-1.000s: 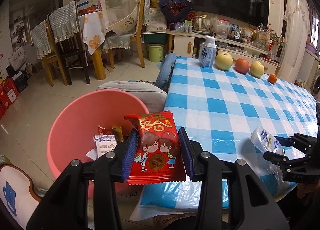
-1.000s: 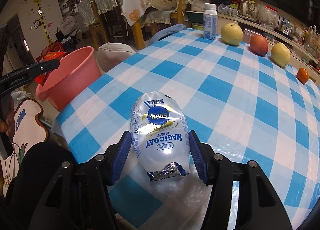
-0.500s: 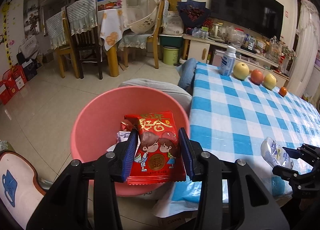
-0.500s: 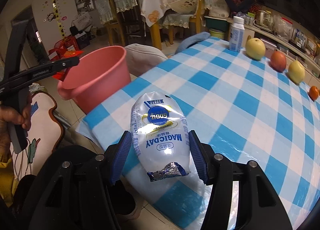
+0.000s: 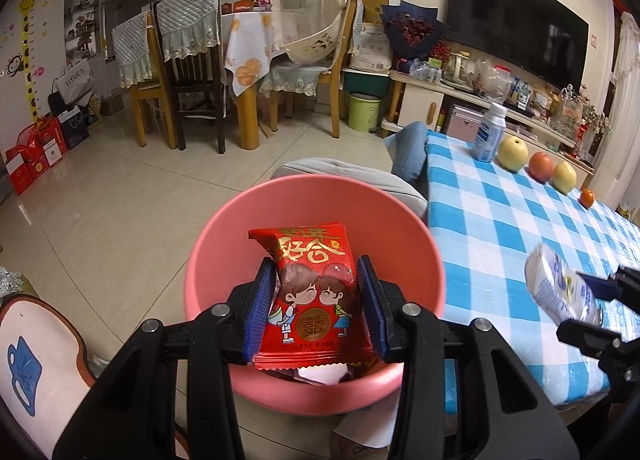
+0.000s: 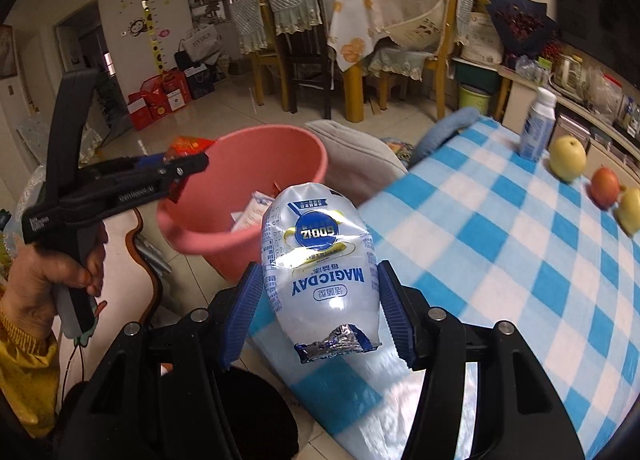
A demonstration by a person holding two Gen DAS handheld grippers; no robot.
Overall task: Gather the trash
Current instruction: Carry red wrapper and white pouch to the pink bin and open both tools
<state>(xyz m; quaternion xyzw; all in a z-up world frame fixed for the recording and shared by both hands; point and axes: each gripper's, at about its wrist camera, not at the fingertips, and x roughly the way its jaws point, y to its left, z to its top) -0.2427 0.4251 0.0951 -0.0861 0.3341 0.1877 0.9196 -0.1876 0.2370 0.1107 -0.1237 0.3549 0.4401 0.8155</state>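
My left gripper (image 5: 316,300) is shut on a red snack packet (image 5: 314,296) and holds it over the pink bucket (image 5: 224,244), which has wrappers at its bottom. My right gripper (image 6: 320,304) is shut on a clear white MAGICDAY bag (image 6: 320,256), held above the table's left edge, just right of the bucket (image 6: 256,164). The right view shows the left gripper (image 6: 176,172) at the bucket's near-left rim with the red packet (image 6: 188,144). The left view shows the white bag (image 5: 560,288) at far right.
A blue-checked tablecloth (image 6: 520,252) covers the table, with a white bottle (image 6: 538,124), apples (image 6: 568,158) and a small orange (image 5: 587,198) along its far edge. A grey cushioned stool (image 5: 344,174) stands behind the bucket. Dining chairs (image 5: 188,72) stand across the tiled floor.
My left gripper has moved left with the red packet, from over the table edge to over the bucket. My right gripper has carried the white bag leftward to the table's edge near the bucket.
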